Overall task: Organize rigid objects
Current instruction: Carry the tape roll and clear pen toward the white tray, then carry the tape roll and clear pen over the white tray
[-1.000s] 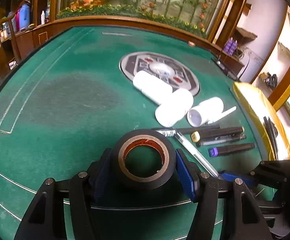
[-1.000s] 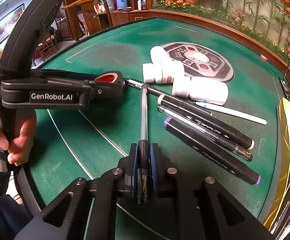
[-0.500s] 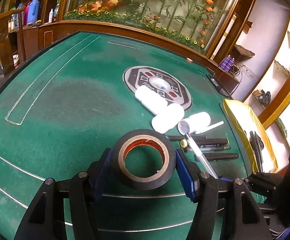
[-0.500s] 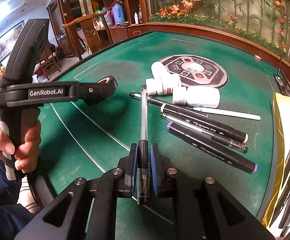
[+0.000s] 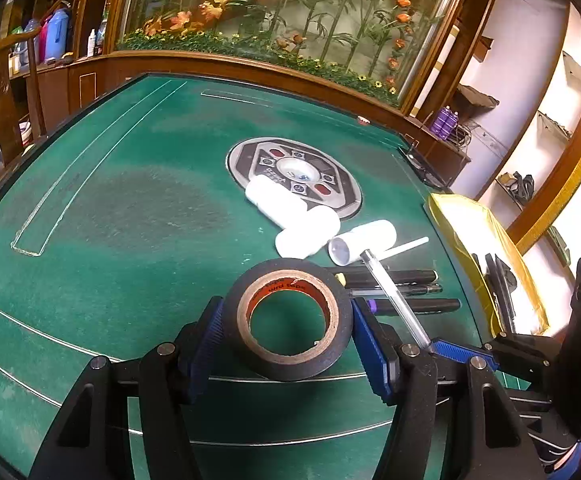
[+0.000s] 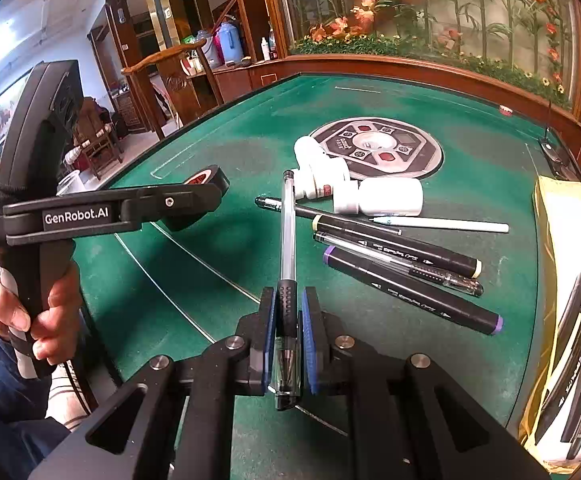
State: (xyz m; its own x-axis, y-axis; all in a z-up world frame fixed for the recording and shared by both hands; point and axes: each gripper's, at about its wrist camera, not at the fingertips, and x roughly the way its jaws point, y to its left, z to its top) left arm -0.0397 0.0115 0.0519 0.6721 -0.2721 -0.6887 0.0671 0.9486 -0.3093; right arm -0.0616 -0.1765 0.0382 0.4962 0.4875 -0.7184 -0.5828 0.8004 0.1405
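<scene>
My left gripper [image 5: 286, 324] is shut on a black tape roll [image 5: 290, 276] with a brown core and holds it above the green felt table [image 5: 130, 208]. The roll also shows in the right wrist view [image 6: 206, 178]. My right gripper [image 6: 289, 320] is shut on a clear gel pen [image 6: 287, 232] by its black grip, lifted off the table, pointing away. The pen also shows in the left wrist view [image 5: 390, 292]. Three white bottles [image 6: 386, 198] and several black markers [image 6: 410, 280] lie on the felt ahead.
A gold-rimmed tray [image 6: 550, 216] with several black pens stands at the right table edge. A round grey control panel [image 6: 378, 152] sits in the table's middle. A white pen [image 6: 442, 224] lies beside the bottles. A wooden rail borders the table.
Both grippers have risen away from the table, each keeping its hold. The gel pen came up off the felt. The objects on the table look farther off.
</scene>
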